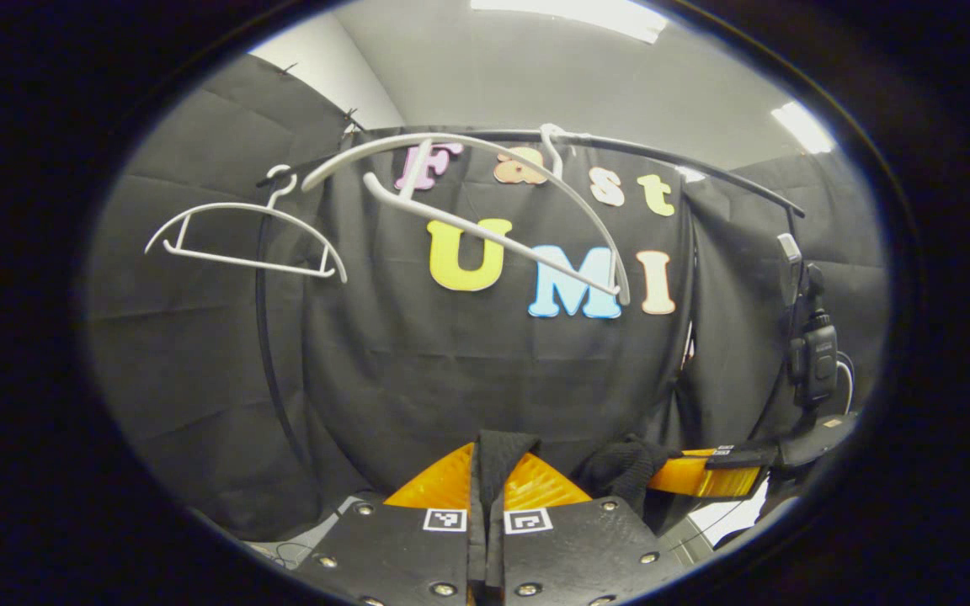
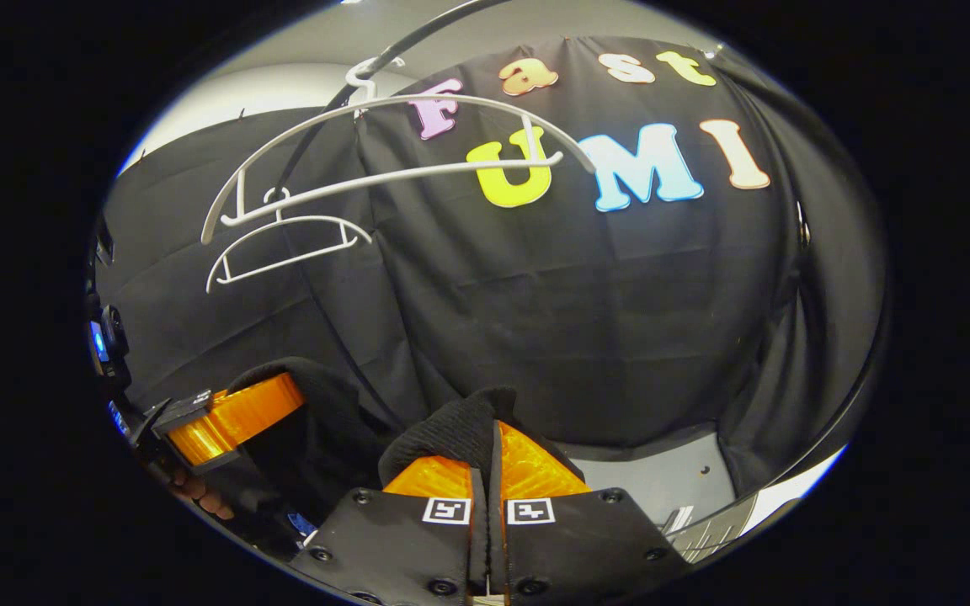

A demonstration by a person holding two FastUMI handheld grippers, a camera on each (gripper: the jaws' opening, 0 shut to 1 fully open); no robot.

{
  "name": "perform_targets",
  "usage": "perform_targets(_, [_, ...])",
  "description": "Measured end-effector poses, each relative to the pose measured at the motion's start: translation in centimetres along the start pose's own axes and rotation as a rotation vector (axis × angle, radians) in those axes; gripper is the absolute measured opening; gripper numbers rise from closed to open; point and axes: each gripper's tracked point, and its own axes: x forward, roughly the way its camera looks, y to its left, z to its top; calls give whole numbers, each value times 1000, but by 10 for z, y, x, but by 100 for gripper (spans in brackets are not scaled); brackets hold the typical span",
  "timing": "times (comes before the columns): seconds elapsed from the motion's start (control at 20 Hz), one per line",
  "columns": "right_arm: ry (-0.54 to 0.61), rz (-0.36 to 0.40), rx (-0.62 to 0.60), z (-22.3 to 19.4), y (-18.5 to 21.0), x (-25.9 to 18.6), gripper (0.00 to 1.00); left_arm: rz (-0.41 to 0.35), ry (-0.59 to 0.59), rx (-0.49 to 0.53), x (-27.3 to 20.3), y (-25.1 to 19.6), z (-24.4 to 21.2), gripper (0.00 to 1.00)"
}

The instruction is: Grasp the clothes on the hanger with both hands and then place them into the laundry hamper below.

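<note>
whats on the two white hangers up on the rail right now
Nothing: both white hangers hang bare on the black rail. The black garment is pinched in the left gripper and right gripper; its lower part is hidden below.

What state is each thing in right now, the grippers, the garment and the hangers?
Left gripper: shut on black garment.
Right gripper: shut on black garment.
Near hanger: bare, tilted, hooked on rail.
Far hanger: bare, hanging on rail.
</note>
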Motion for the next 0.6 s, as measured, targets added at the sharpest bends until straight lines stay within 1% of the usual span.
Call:
perform_targets(0.2, [69,-19,-2,-46,-6,3,2,-19,86,-28,11,3,-51,1])
perform_targets(0.4, [124,-61,-2,-86,-17,10,2,-23,160,-1,10,5,-94,1])
perform_targets(0.6, [186,-106,-7,-113,-34,17,2,-15,247,17,34,3,-133,1])
